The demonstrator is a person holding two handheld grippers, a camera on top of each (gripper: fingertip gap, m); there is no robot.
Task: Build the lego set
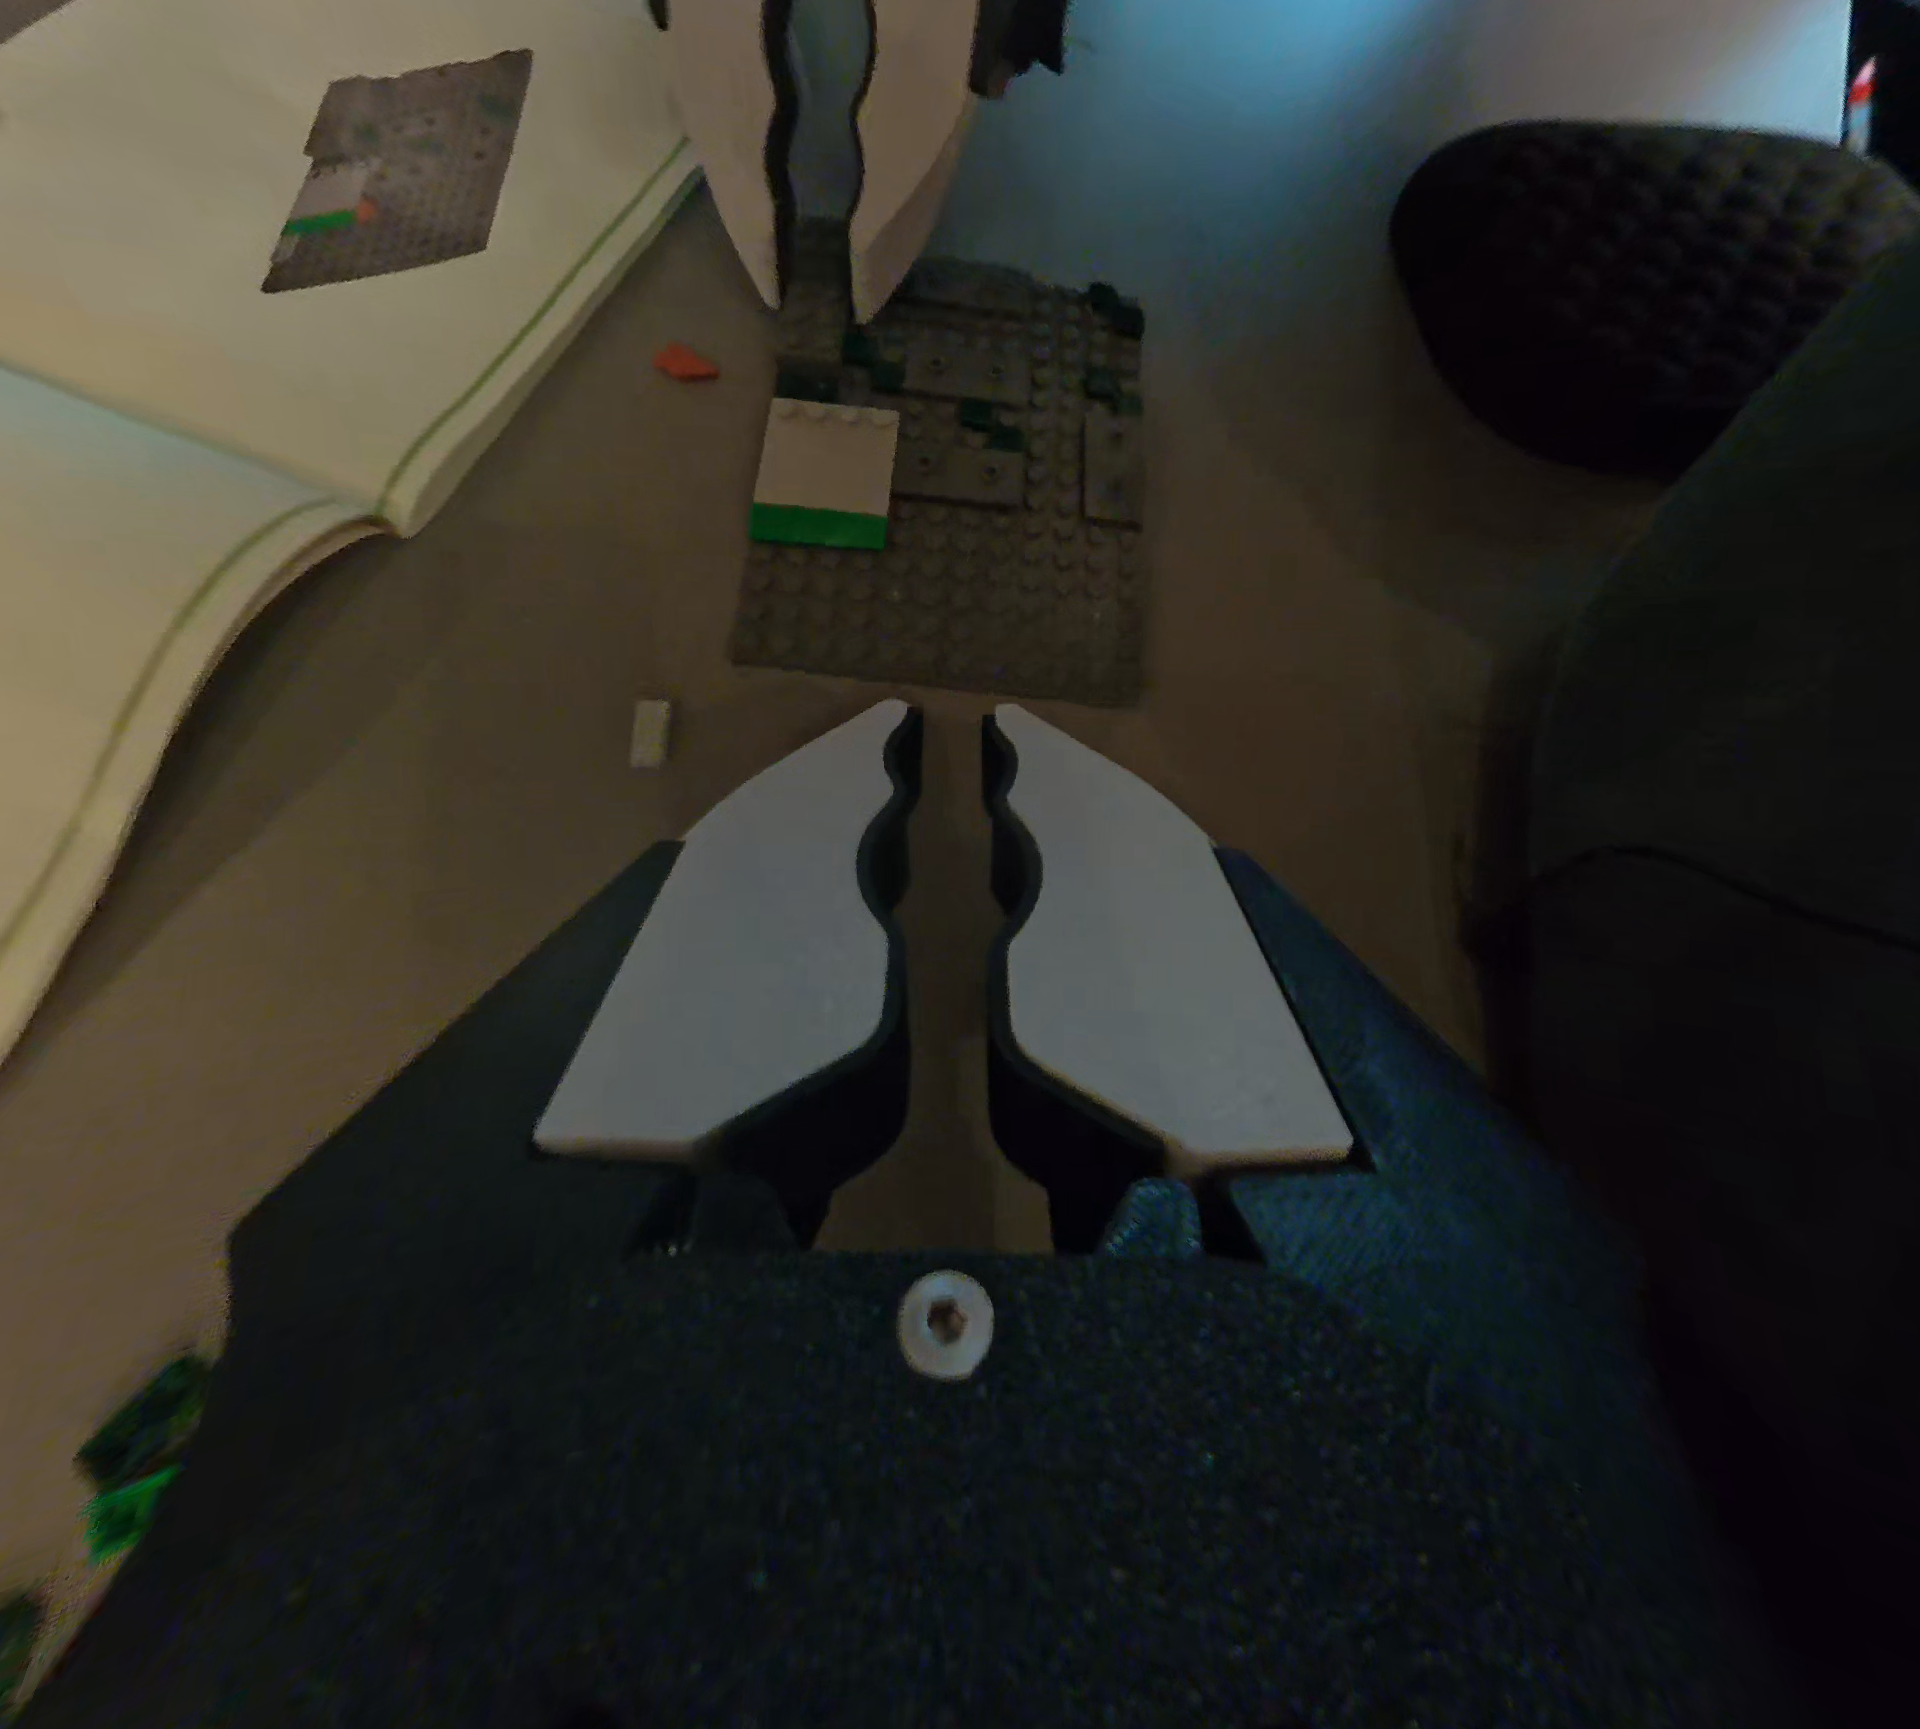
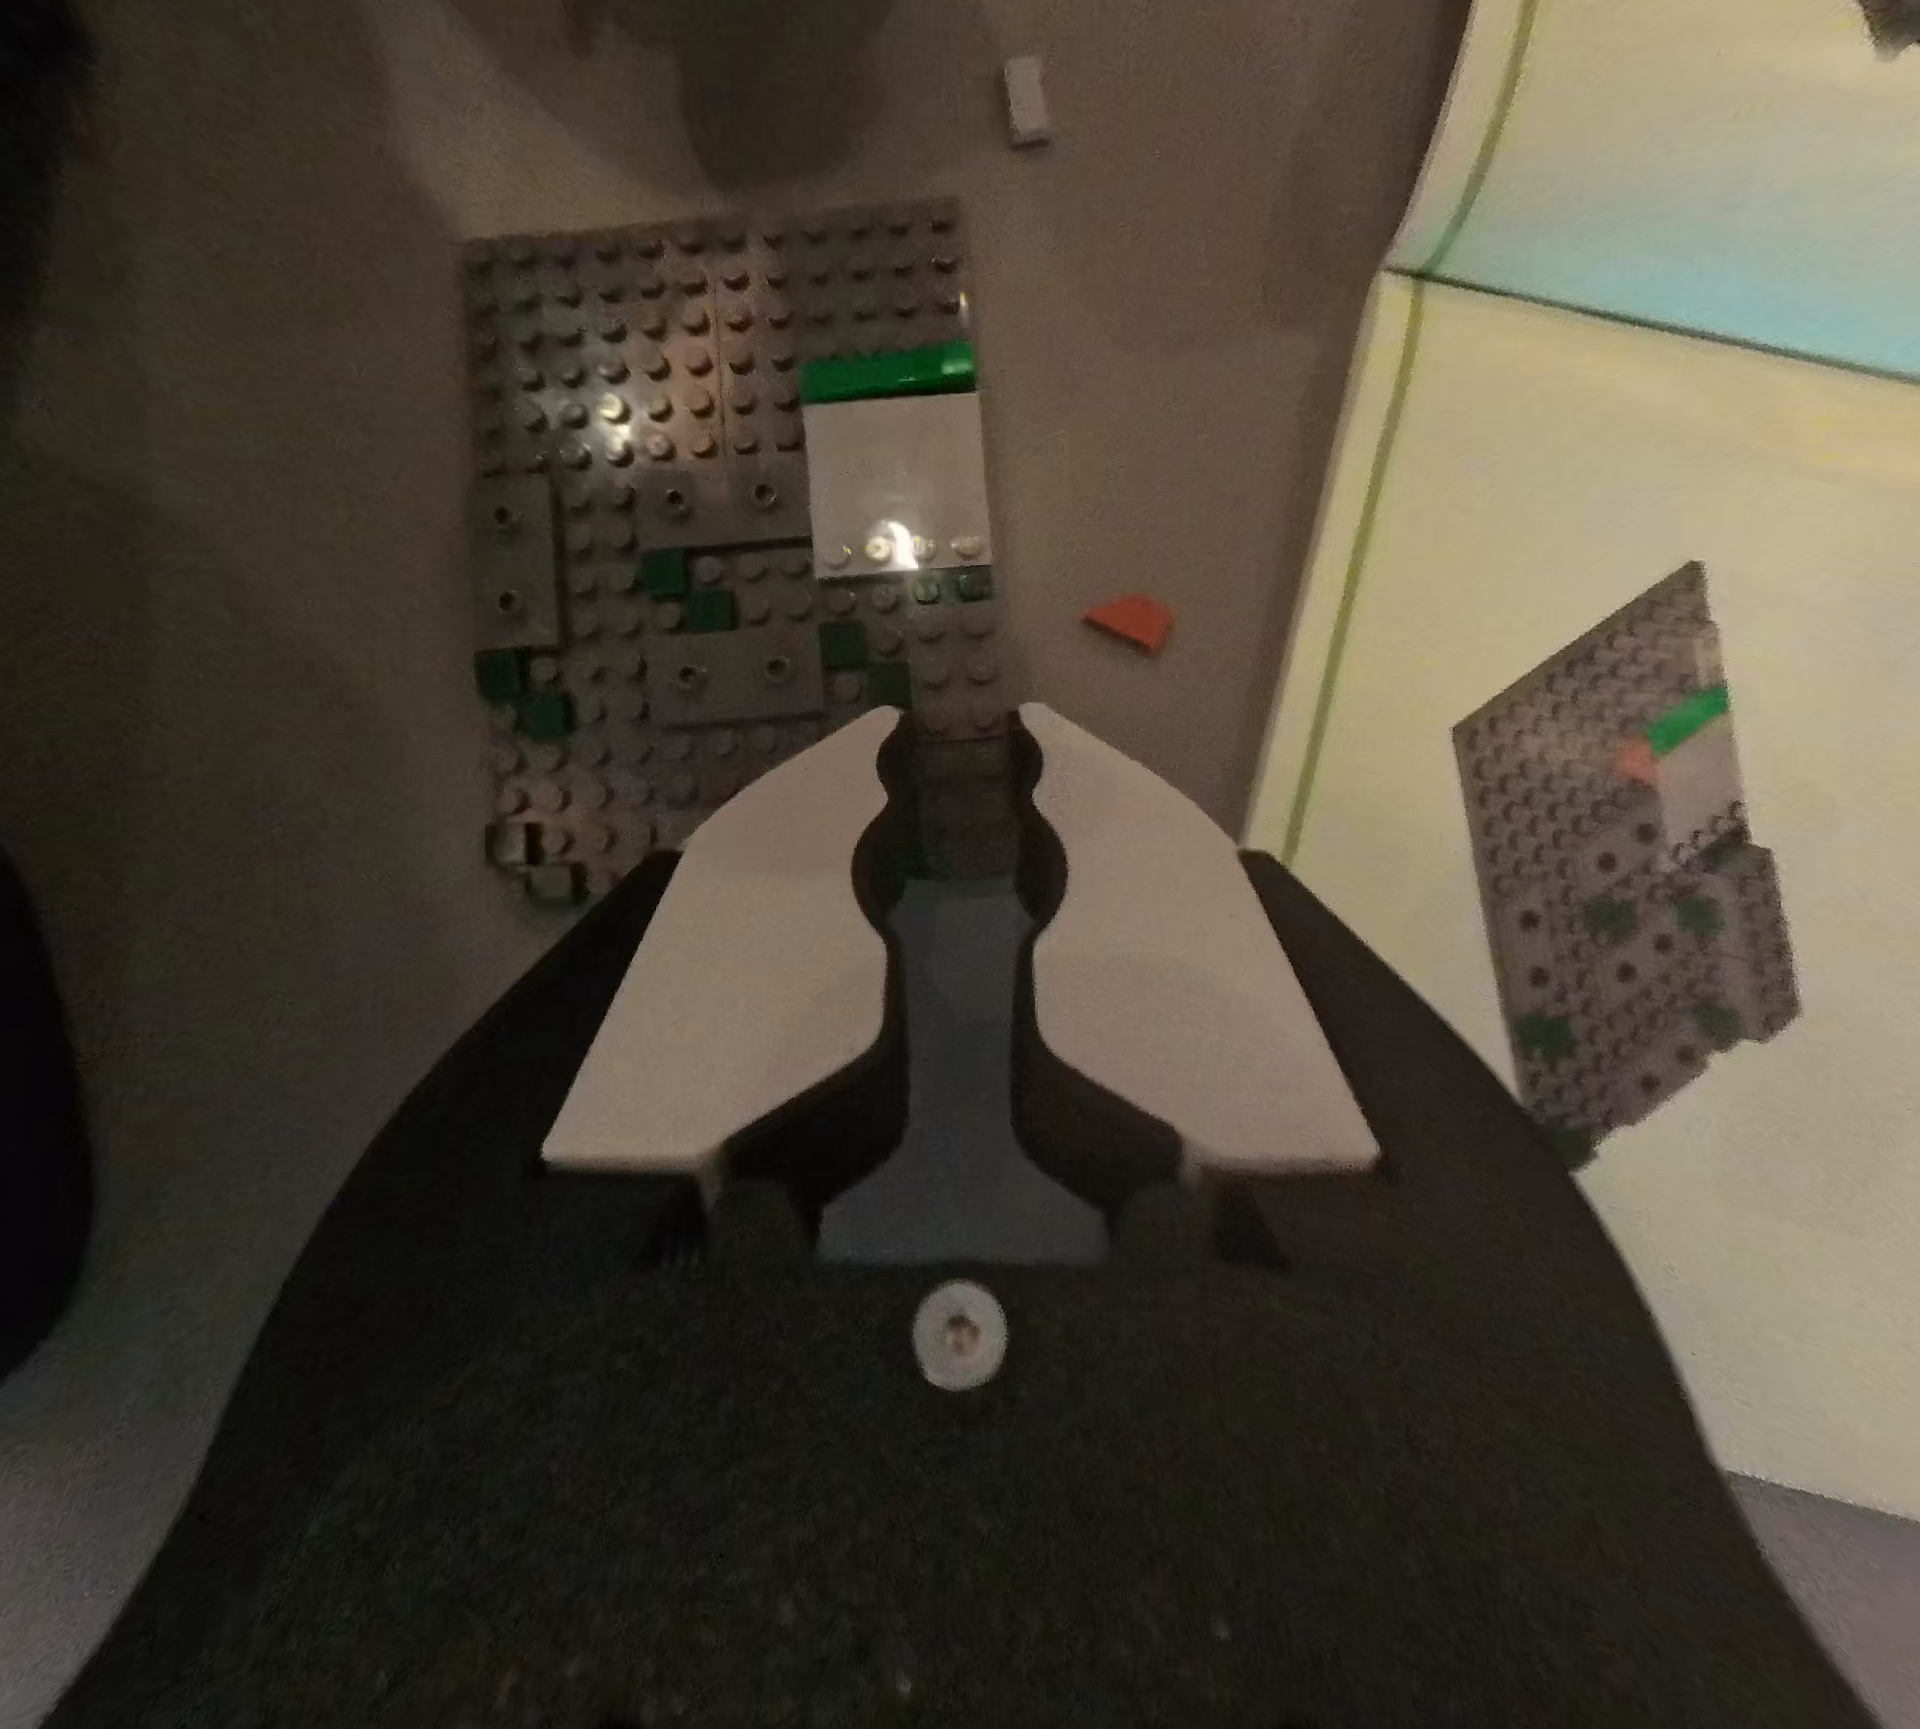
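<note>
The right claw [image 2: 961,723] is pinching a grey plate [image 2: 961,692] at the baseplate [image 2: 582,391] edge and should be pressing straight down, while the left claw [image 1: 948,711], slightly spread and holding nothing, is waiting nearby.

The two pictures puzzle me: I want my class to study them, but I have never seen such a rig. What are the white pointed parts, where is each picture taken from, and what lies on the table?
Each picture comes from a camera fixed on a hand-held claw, looking forward along its two white fingers. A person holds one claw in each hand, and the two face each other.

In the left wrist view, the left claw is at the bottom, slightly open and empty, just short of the grey baseplate. The right claw comes in from the top.

In the right wrist view, the right claw closes on a grey studded strip at the baseplate's edge.

On the brown table: the baseplate bearing a white piece and a green piece, a loose red piece, a small white piece, and an open instruction booklet picturing the build.
</note>
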